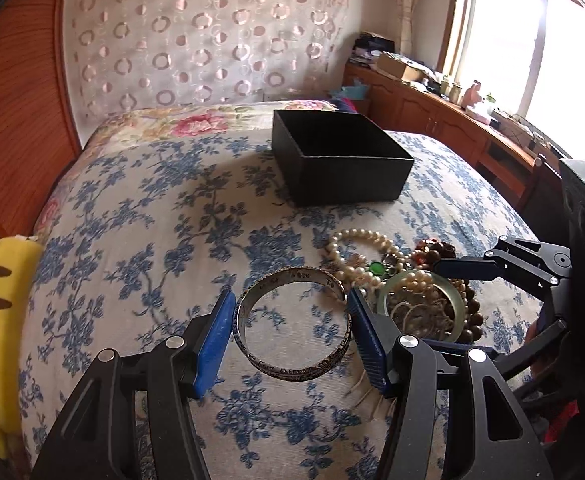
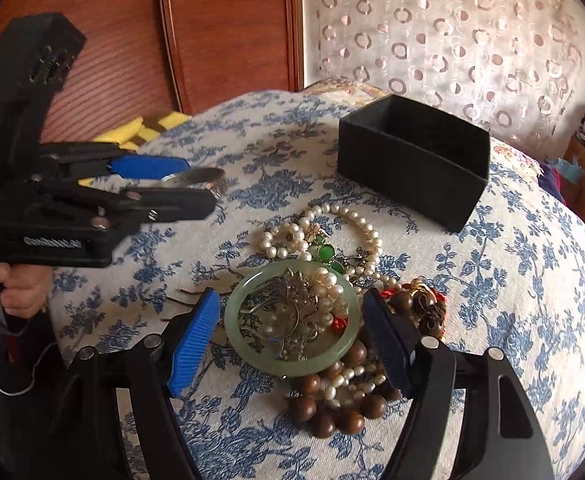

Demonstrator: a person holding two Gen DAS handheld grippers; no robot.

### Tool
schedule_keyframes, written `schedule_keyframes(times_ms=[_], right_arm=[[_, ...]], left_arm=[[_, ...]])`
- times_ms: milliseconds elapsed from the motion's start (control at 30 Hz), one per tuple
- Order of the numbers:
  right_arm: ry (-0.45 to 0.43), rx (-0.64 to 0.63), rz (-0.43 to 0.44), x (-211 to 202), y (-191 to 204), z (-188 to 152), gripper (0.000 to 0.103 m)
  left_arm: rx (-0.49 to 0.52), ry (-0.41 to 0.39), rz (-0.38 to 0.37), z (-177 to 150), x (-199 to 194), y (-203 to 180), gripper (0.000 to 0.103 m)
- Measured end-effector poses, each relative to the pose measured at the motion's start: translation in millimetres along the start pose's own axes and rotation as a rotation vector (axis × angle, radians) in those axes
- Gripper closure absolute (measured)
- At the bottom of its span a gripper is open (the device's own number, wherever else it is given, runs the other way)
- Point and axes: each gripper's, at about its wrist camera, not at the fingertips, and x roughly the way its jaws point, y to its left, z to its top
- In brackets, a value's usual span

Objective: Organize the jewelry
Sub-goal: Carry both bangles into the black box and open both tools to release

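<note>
Both grippers are working: left gripper (image 1: 290, 334) is pinching the silver bangle (image 1: 292, 322) above the bedspread (image 1: 132, 220), right gripper (image 2: 292, 338) is straddling the jade bangle (image 2: 292, 318) with fingers apart, risking dragging tangled pearls (image 2: 332, 292) short of the black box (image 2: 412, 160).

An engraved silver bangle (image 1: 292, 326) sits just left of the jewelry heap (image 2: 332, 300): a pale green jade bangle (image 2: 292, 316) lying flat over pearl strands (image 2: 324, 224) and brown wooden beads (image 2: 332, 408). Beyond the heap stands an open black box (image 2: 412, 160).
</note>
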Motion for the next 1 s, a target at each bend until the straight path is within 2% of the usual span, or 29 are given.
schedule_keyframes(times_ms=[267, 400, 667, 1000], right_arm=[[0.043, -0.067, -0.04, 14.5, 6.1, -0.4, 0.025], [0.039, -0.069, -0.042, 14.2, 5.2, -0.8, 0.029], [-0.041, -0.028, -0.012, -10.6, -5.7, 1.4, 0.029], [-0.095, 0.004, -0.09, -30.5, -45.0, 13.7, 0.029]], left_arm=[[-0.011, -0.001, 0.002, -0.9, -0.9, 4.1, 0.048], [-0.007, 0.0, 0.001, -1.4, 0.1, 4.2, 0.048], [0.004, -0.006, -0.005, 1.4, -1.3, -3.7, 0.048], [0.042, -0.034, 0.002, 27.6, 3.5, -13.7, 0.048]])
